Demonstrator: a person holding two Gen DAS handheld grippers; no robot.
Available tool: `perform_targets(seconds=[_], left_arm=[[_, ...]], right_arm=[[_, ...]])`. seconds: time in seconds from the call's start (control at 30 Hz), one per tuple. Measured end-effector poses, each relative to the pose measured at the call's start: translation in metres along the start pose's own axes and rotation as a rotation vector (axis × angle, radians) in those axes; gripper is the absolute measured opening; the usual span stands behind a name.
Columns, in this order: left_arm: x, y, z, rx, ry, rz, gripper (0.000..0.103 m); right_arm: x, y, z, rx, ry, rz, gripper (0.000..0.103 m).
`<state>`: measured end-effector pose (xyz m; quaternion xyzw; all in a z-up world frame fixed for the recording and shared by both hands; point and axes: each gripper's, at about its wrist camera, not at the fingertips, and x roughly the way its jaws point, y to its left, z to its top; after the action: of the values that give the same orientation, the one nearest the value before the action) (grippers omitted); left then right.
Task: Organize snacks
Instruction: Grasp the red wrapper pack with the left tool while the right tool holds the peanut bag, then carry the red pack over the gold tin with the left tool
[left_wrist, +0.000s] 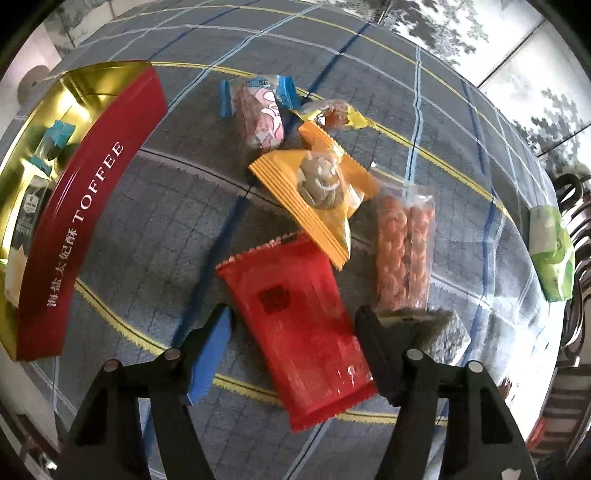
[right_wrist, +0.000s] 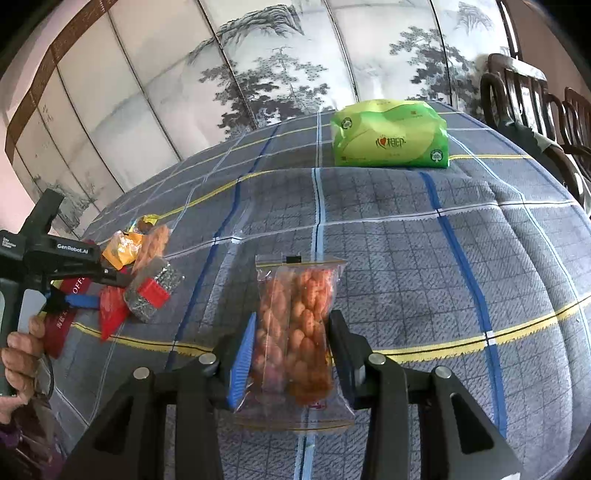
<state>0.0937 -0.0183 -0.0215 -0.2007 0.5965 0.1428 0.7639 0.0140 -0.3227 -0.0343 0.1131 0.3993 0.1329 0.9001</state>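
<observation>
One red toffee tin (left_wrist: 88, 206), one red packet (left_wrist: 299, 332), two orange packets (left_wrist: 314, 195), one blue-ended pink packet (left_wrist: 258, 110), two clear bags of fried twists (left_wrist: 404, 254), one green tissue pack (right_wrist: 389, 134)

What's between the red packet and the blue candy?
In the left wrist view, the orange packet lies between the red packet and the blue candy, overlapping the red packet's top edge.

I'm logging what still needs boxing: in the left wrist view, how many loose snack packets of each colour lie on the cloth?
Red packet: 1
Orange packet: 1
Yellow wrapper: 1
Blue-ended pink wrapper: 1
Clear bag of twists: 1
Total: 5
</observation>
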Motion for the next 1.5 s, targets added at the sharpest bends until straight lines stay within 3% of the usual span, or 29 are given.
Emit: perform_targets(seconds=[0.1, 0.2, 0.3, 0.33, 0.37, 0.4, 0.53, 0.67, 0.73, 0.97, 1.27, 1.5], left_arm=[[-0.001, -0.002, 0.001, 0.016, 0.002, 0.012, 0.064], [0.003, -0.009, 0.004, 0.037, 0.022, 0.008, 0.076], [0.004, -0.017, -0.003, 0.097, -0.001, 0.040, 0.076], [0.004, -0.019, -0.007, 0.123, -0.014, 0.067, 0.068], [0.002, -0.022, -0.011, 0.152, -0.031, 0.098, 0.054], [0.000, -0.022, -0.012, 0.168, -0.040, 0.101, 0.051], [-0.007, -0.008, -0.026, 0.225, -0.076, 0.048, 0.045], [-0.019, 0.020, -0.047, 0.245, -0.111, -0.061, 0.044], [-0.027, 0.033, -0.060, 0.260, -0.123, -0.075, 0.044], [-0.058, 0.057, -0.091, 0.321, -0.196, -0.071, 0.044], [-0.090, 0.061, -0.095, 0.350, -0.272, -0.079, 0.045], [-0.110, 0.077, -0.091, 0.331, -0.317, -0.068, 0.045]], right_arm=[[0.000, -0.001, 0.000, 0.010, -0.001, 0.003, 0.040], [0.000, -0.003, 0.000, 0.016, 0.000, 0.009, 0.040], [0.000, -0.003, 0.000, 0.010, 0.002, 0.006, 0.040], [0.000, -0.002, 0.001, 0.008, 0.003, 0.003, 0.040], [0.001, -0.002, 0.001, 0.005, 0.004, 0.000, 0.040], [0.001, -0.001, 0.001, 0.000, 0.005, -0.004, 0.040], [0.003, 0.003, 0.001, -0.020, 0.007, -0.025, 0.040], [0.004, 0.009, 0.000, -0.053, 0.007, -0.060, 0.040], [0.005, 0.009, 0.000, -0.052, 0.006, -0.059, 0.040], [0.005, 0.015, -0.002, -0.062, 0.009, -0.094, 0.040], [-0.006, 0.026, -0.012, -0.012, 0.000, -0.056, 0.040], [0.004, 0.031, 0.001, 0.042, 0.006, -0.050, 0.040]])
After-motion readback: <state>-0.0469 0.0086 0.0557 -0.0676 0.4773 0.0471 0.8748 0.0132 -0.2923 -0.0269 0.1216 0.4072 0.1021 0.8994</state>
